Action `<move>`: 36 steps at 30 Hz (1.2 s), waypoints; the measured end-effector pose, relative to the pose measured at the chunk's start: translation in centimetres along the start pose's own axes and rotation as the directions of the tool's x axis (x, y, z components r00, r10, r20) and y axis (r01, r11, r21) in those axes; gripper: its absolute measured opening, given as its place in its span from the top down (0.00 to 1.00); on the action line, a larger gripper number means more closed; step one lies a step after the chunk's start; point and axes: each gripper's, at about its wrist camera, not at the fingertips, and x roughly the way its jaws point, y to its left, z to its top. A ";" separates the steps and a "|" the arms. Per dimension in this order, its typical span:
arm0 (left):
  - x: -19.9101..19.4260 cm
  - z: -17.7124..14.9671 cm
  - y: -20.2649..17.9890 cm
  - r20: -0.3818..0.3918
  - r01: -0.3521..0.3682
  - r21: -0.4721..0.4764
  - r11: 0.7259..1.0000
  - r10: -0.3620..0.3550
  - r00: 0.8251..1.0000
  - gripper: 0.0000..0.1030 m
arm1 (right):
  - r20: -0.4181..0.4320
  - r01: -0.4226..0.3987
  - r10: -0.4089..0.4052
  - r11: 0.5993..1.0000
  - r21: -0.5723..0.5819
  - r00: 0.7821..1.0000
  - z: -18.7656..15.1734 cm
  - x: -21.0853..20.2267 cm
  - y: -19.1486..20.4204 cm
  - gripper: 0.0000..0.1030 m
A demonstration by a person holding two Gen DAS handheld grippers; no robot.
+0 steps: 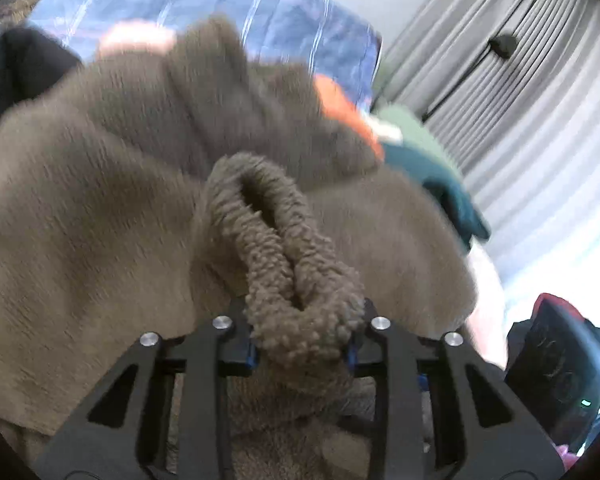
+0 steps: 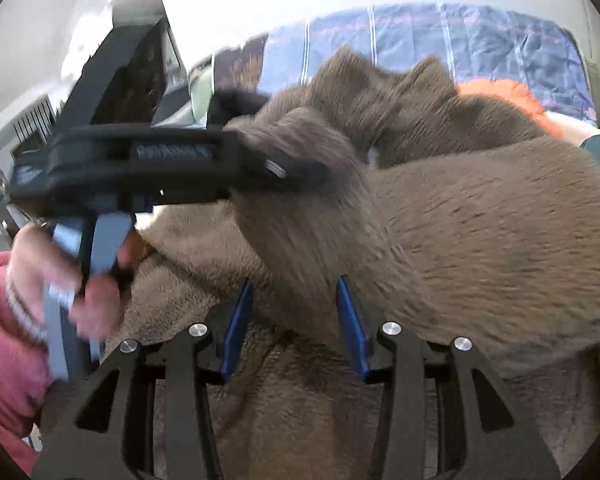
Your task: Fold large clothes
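Fleece fills both views: a large grey-brown fleece garment [image 1: 100,200] lies heaped on a bed, over blue striped bedding [image 1: 228,4], with an orange item [image 1: 340,104] and a teal cloth [image 1: 444,184] just beyond it. The left tool [image 1: 300,344] is clenched on a rolled, curly-piled edge of the garment, probably a cuff or hem, which bulges up between its blue pads; holding that edge raised would let the cloth drape so a fold line can form. In the right wrist view the same tool, gripped by a hand [image 2: 72,280] in a pink sleeve, bites into the lifted cloth from the left. The right tool [image 2: 296,320] stands released, its blue pads apart over the fleece with nothing pinched, seemingly placed to take a second hold.
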 end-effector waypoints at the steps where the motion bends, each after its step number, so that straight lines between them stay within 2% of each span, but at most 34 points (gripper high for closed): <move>1: -1.0 0.6 0.0 0.034 0.005 0.009 1.000 -0.005 0.999 0.72 | 0.029 -0.007 0.007 1.000 0.013 1.000 -0.1 -0.8 -0.7 0.58; 4: -6.2 2.4 -0.9 0.191 -0.029 0.069 0.997 0.016 0.981 0.72 | 0.107 -0.038 0.026 0.993 0.111 0.994 -0.4 -3.3 -3.4 0.57; 6: -8.5 2.8 -0.6 0.257 -0.078 0.101 0.992 0.050 0.965 0.72 | 0.126 -0.034 0.010 0.982 0.188 0.992 -0.9 -3.9 -5.4 0.57; 7: -9.0 2.9 -0.2 0.261 -0.090 0.109 0.990 0.059 0.963 0.71 | 0.110 -0.014 -0.011 0.974 0.226 0.994 -1.2 -3.7 -6.3 0.57; 9: -8.3 2.5 1.2 0.218 -0.111 0.108 0.988 0.085 0.972 0.67 | 0.049 0.016 -0.032 0.955 0.295 0.998 -1.8 -2.3 -7.8 0.62; 10: -7.5 1.8 2.1 0.190 -0.148 0.110 0.983 0.125 0.974 0.65 | 0.030 0.034 -0.045 0.952 0.305 0.999 -1.9 -2.0 -7.9 0.62; 12: -5.1 -0.2 4.4 0.138 -0.293 0.109 0.950 0.278 0.951 0.59 | 0.011 0.081 -0.087 0.956 0.283 0.996 -2.0 -1.5 -7.4 0.62; 14: -3.8 -1.6 6.6 0.091 -0.356 0.080 0.931 0.349 0.933 0.57 | 0.017 0.090 -0.097 0.967 0.239 0.995 -1.9 -1.8 -6.3 0.57; 15: -3.5 -2.4 8.5 0.045 -0.343 0.020 0.939 0.342 0.939 0.56 | 0.022 0.077 -0.084 0.972 0.220 0.996 -2.0 -2.1 -5.9 0.54; 16: -3.8 -2.6 9.4 0.038 -0.306 -0.026 0.952 0.307 0.951 0.50 | 0.025 0.062 -0.068 0.976 0.209 0.997 -2.0 -2.2 -5.7 0.53; 17: -4.7 -3.0 10.4 0.048 -0.240 -0.094 0.966 0.245 0.968 0.45 | 0.026 0.045 -0.052 0.977 0.207 0.998 -2.0 -2.4 -5.6 0.53; 19: -6.2 -2.8 11.0 0.073 -0.196 -0.131 0.972 0.206 0.976 0.40 | 0.029 -0.003 -0.004 0.974 0.228 1.000 -2.1 -2.7 -6.0 0.53; 20: -6.6 -2.6 10.8 0.082 -0.202 -0.124 0.971 0.213 0.974 0.34 | 0.034 -0.016 0.008 0.970 0.241 0.999 -2.1 -2.8 -6.3 0.53; 21: -6.9 -2.3 10.5 0.083 -0.209 -0.110 0.972 0.219 0.972 0.33 | 0.046 -0.031 0.020 0.965 0.262 0.999 -2.0 -3.4 -6.6 0.53; 25: -5.6 -1.8 9.3 0.045 -0.216 -0.070 0.974 0.220 0.975 0.33 | 0.134 -0.028 -0.014 0.952 0.305 0.991 0.1 -5.8 -7.6 0.53; 26: -4.8 -1.6 9.1 0.036 -0.213 -0.065 0.975 0.216 0.976 0.36 | 0.137 0.007 -0.052 0.951 0.309 0.989 0.2 -6.1 -7.7 0.53; 27: -4.0 -1.7 9.0 0.024 -0.224 -0.054 0.973 0.226 0.974 0.46 | 0.107 0.081 -0.120 0.946 0.315 0.987 0.2 -5.9 -7.8 0.53; 28: -3.2 -2.0 9.5 0.005 -0.265 -0.036 0.964 0.265 0.964 0.67 | 0.027 0.194 -0.214 0.928 0.317 0.977 0.1 -4.7 -8.3 0.53; 29: -2.2 -2.0 9.1 -0.027 -0.353 0.011 0.936 0.353 0.935 0.68 | -0.041 0.264 -0.265 0.913 0.312 0.963 -0.3 -3.4 -8.9 0.54; 30: -1.8 -2.4 8.9 -0.033 -0.393 0.054 0.918 0.395 0.918 0.68 | -0.103 0.305 -0.287 0.901 0.309 0.952 -1.3 -1.8 -9.7 0.54; 31: -1.6 -2.7 8.5 -0.027 -0.420 0.090 0.903 0.424 0.905 0.68 | -0.091 0.292 -0.277 0.901 0.320 0.956 -2.0 -1.5 -9.9 0.54; 33: -1.3 -3.2 6.5 0.013 -0.513 0.206 0.834 0.522 0.853 0.66 | -0.053 0.294 -0.292 0.908 0.299 0.955 -2.0 -2.4 -9.2 0.53; 34: -1.5 -3.4 5.6 0.032 -0.539 0.246 0.806 0.549 0.835 0.65 | -0.062 0.310 -0.305 0.908 0.280 0.950 -1.6 -2.6 -8.7 0.53; 36: -2.2 -3.5 4.1 0.068 -0.559 0.296 0.774 0.567 0.821 0.65 | -0.078 0.329 -0.320 0.905 0.269 0.944 -1.0 -3.3 -8.1 0.52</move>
